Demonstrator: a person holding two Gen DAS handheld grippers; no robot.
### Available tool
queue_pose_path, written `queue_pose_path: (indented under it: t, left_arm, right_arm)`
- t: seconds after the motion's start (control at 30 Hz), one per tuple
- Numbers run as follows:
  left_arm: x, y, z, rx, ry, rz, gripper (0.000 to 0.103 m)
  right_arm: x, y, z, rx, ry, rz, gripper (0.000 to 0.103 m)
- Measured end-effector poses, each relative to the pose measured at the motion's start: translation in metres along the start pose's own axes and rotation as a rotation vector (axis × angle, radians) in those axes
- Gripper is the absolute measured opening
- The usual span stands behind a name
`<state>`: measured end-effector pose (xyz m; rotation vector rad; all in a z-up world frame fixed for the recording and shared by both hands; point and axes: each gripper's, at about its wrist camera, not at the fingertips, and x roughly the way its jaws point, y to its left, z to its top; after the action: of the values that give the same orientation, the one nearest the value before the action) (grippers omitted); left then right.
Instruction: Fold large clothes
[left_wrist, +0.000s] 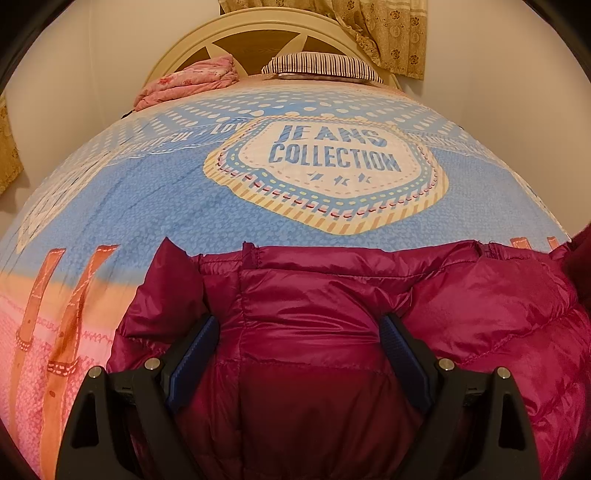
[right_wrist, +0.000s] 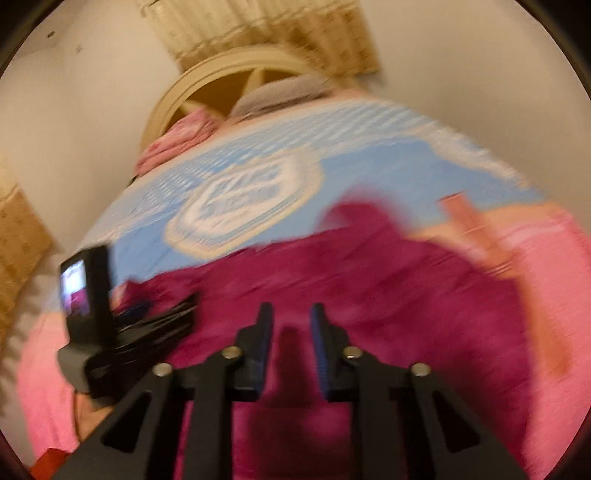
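A shiny magenta puffer jacket (left_wrist: 332, 302) lies bunched on the near part of the bed. My left gripper (left_wrist: 299, 332) hangs over it with jaws wide open. The quilted fabric bulges up between the blue pads (left_wrist: 195, 350), which do not squeeze it. The right wrist view is blurred. In it my right gripper (right_wrist: 291, 325) is over the jacket (right_wrist: 388, 280) with its jaws close together, and a darker fold of jacket fills the narrow gap. The left gripper's body and camera (right_wrist: 88, 295) show at the left of that view.
The blue and pink bedspread (left_wrist: 166, 206) with a "JEANS COLLECTION" badge covers the bed. A pink folded quilt (left_wrist: 188, 83) and a striped pillow (left_wrist: 321, 66) lie against the cream headboard (left_wrist: 177, 48). Curtains (left_wrist: 388, 33) hang behind, and walls flank the bed.
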<state>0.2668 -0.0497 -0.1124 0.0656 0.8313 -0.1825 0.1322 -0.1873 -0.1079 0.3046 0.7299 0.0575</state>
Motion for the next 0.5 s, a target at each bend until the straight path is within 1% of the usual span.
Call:
queue_pose_path:
  t: [0.07,0.13,0.23,0.3,0.37,0.43,0.5]
  left_arm:
    - [0.000,-0.001,-0.001,0.003,0.000,0.004,0.090]
    - [-0.001,-0.001,-0.001,0.003,0.001,0.004,0.091]
    - [-0.001,-0.002,-0.001,0.003,0.000,0.006,0.091]
    - [-0.001,0.000,-0.001,0.002,0.000,0.004,0.091]
    - [-0.002,0.001,-0.002,-0.003,0.009,-0.005,0.091]
    - [-0.004,0.004,-0.004,-0.004,0.024,-0.040,0.091]
    - [-0.016,0.011,-0.009,0.006,0.034,-0.110,0.091]
  right_arm:
    - [0.013,0.007,-0.006,-0.001,0.010,-0.017,0.022]
    - [0.020,0.004,-0.009,0.016,0.023,0.005,0.022]
    - [0.029,0.000,-0.014,-0.002,0.038,-0.006,0.022]
    - [0.041,-0.004,-0.021,-0.033,0.047,-0.014,0.021]
    - [0.045,0.002,-0.028,-0.083,0.027,-0.045,0.020]
    - [0.045,0.006,-0.029,-0.106,0.030,-0.067,0.020]
    - [0.046,0.004,-0.029,-0.102,0.037,-0.061,0.020]
